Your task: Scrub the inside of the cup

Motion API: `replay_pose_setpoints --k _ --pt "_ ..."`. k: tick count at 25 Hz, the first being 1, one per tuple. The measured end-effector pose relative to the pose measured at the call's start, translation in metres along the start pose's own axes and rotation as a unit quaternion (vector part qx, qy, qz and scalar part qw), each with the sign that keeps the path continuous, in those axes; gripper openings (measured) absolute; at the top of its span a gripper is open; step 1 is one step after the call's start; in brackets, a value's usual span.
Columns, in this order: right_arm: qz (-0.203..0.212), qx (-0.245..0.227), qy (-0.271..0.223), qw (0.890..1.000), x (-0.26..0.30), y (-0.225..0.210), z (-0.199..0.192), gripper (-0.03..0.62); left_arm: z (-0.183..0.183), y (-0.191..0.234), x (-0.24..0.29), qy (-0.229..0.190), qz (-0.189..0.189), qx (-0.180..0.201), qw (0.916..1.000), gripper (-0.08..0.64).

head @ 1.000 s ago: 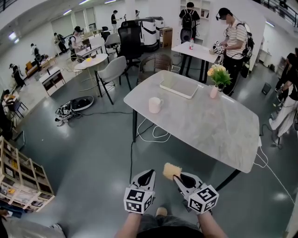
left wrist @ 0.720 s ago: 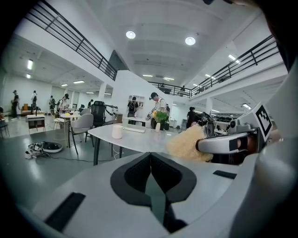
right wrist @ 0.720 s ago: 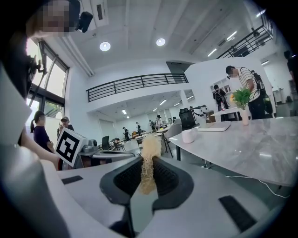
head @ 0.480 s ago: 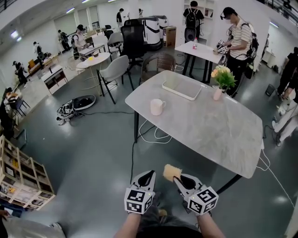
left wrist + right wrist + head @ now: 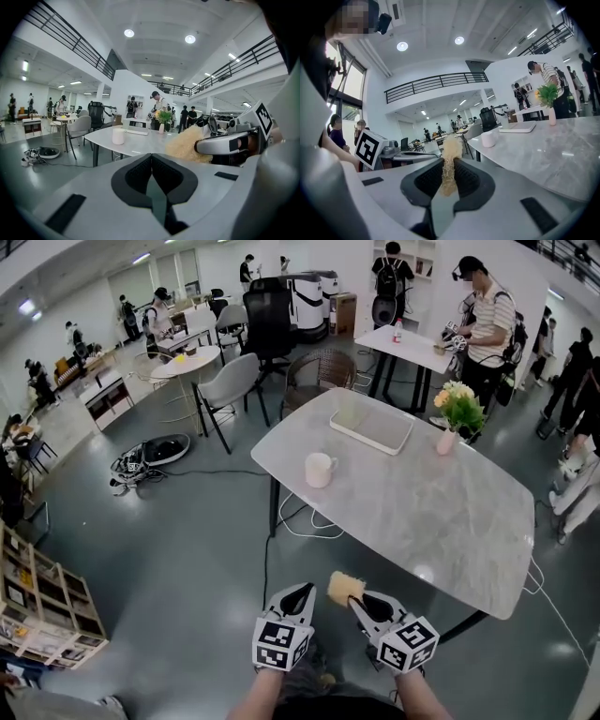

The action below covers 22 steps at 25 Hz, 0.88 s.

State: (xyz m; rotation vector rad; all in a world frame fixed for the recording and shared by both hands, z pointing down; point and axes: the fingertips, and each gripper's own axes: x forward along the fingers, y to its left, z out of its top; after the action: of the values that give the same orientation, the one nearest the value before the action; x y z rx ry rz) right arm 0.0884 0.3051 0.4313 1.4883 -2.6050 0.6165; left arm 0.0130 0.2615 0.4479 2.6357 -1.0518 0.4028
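Pale cup point(image 5: 319, 470) upright on the grey marble table point(image 5: 441, 521), close to the table's left edge. Well apart from both claws, at about 12 o'clock from them in the head view. Inside of it hidden in every view (too small and too side-on from the two gripper views); handle seemingly at 3 o'clock.

At 1 o'clock from the cup, a flat white tray point(image 5: 371, 425). At 2 o'clock and further off, a pink vase point(image 5: 448, 441) with flowers point(image 5: 461, 405).

Low in the head view, off the table and over the grey floor point(image 5: 187, 549): left claw point(image 5: 298, 589) shut tight, nothing between its pads. Just beside it at 3 o'clock, right claw point(image 5: 359, 597) clamped on a tan fibrous sponge point(image 5: 345, 586), squeezed thin between the pads in the right gripper view, frayed end poking out past the tips. Forearms cut off by the bottom edge.

Under the table, white cables point(image 5: 305, 521) looped on the floor, partly covered by the tabletop. At 9 o'clock from the cup, a round dark device point(image 5: 155, 451) on the floor amid tangled leads, hard to identify. At 11 o'clock, a grey chair point(image 5: 230, 381). Wooden shelf point(image 5: 42, 601) at lower left, cropped by the frame. Beyond the vase, a person in a striped shirt point(image 5: 489, 324) beside a second white table point(image 5: 412, 341); other people further back too small to make out.
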Motion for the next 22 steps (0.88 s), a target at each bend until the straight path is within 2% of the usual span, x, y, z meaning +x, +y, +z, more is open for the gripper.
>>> replay_pose_setpoints --k 9,22 --pt "0.010 0.005 0.012 1.000 0.069 -0.034 0.024 0.061 0.021 0.052 0.054 0.011 -0.004 -0.001 0.9999 0.014" --pt "-0.004 0.023 0.020 1.000 0.159 -0.073 0.055 0.061 0.050 0.123 0.121 0.031 -0.034 0.007 0.9989 0.014"
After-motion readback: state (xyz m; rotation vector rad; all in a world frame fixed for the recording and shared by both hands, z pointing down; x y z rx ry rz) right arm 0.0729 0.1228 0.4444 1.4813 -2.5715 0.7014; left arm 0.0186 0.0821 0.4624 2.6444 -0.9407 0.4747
